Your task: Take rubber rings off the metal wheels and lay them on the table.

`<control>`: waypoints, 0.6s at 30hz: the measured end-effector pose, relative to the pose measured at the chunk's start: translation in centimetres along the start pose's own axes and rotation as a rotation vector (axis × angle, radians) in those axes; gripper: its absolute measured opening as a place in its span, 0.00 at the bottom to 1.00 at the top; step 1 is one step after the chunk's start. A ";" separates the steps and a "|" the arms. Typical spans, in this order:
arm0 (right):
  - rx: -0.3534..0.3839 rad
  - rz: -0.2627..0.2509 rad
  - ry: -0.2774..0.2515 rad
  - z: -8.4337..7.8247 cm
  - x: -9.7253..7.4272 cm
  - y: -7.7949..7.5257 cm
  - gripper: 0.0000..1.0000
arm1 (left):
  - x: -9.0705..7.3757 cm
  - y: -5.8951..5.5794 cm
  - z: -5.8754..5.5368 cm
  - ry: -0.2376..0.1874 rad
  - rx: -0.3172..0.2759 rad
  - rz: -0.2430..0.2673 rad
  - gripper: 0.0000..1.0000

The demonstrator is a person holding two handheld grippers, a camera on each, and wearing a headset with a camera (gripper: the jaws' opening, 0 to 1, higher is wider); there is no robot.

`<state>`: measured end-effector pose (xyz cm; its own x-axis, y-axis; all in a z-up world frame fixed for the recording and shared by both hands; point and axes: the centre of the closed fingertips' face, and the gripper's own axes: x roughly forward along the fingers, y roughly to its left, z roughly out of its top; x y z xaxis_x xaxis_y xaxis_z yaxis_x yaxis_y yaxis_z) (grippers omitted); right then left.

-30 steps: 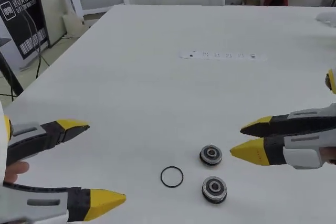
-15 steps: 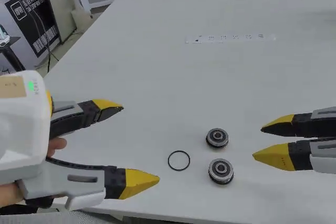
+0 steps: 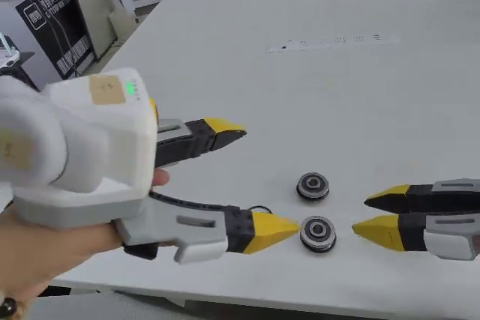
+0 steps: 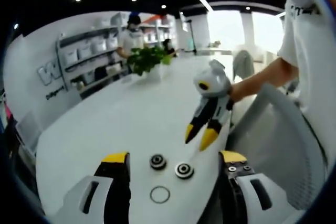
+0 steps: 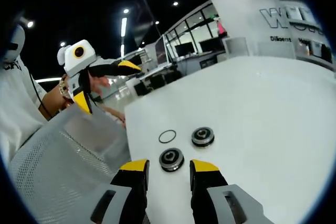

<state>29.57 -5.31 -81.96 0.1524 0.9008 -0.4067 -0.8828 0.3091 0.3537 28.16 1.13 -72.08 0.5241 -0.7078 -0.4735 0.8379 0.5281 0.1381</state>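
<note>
The left gripper (image 3: 262,180) comes in from the left, gripped from behind by a hand (image 3: 30,252). It points to the right and is held up above the edge of the tabletop (image 3: 315,103). Its jaws stand wide apart with nothing between them.

In the left gripper view the rubber ring (image 4: 159,194) lies flat on the tabletop, low in the gap between these jaws and somewhat closer to the left-hand one. In the head view the nearer yellow jaw tip covers most of it. The ring is round, so it has no long axis, and its opening faces up.

Past the ring, ahead of the left jaws, two metal wheels lie flat with their hubs facing up. They are apart from each other and from the ring. The far wheel (image 3: 313,186) lies ahead of the open gap. The near wheel (image 3: 318,233) lies just off the tip of the nearer left jaw in the head view.

The right gripper (image 3: 365,213) reaches in from the right, low and about level, pointing left. Its jaws are set to a narrow gap and grip nothing. In the right gripper view the near wheel sits right in front of that gap, just beyond the tips. The far wheel lies farther out, ahead of the right-hand jaw, and the ring lies farther out, ahead of the gap.
</note>
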 end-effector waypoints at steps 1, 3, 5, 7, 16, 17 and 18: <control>0.001 -0.001 0.003 -0.2 0.1 0.0 0.28 | 0.2 -0.1 0.1 0.001 0.000 -0.005 0.70; 0.005 0.007 0.007 -0.6 0.4 0.0 0.28 | 0.9 -0.6 0.4 -0.003 0.004 -0.028 0.69; 0.002 0.018 0.015 -0.9 0.7 0.1 0.28 | 1.5 -1.0 0.6 -0.008 0.011 -0.045 0.68; -0.009 0.018 0.026 -1.2 0.9 0.1 0.27 | 2.3 -1.1 0.7 -0.005 0.021 -0.054 0.67; -0.047 0.041 0.052 -2.0 2.2 -0.1 0.26 | 5.5 -1.7 -0.4 0.030 0.010 -0.092 0.60; -0.049 0.044 0.054 -2.0 2.4 -0.2 0.26 | 6.0 -1.7 -0.7 0.041 0.008 -0.099 0.58; -0.049 0.047 0.054 -2.1 2.4 -0.2 0.26 | 6.2 -1.7 -1.0 0.048 0.010 -0.101 0.57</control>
<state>29.25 -3.80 -84.78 0.0876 0.8959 -0.4356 -0.9094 0.2505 0.3322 29.84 -3.71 -76.13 0.4292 -0.7339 -0.5265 0.8877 0.4503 0.0960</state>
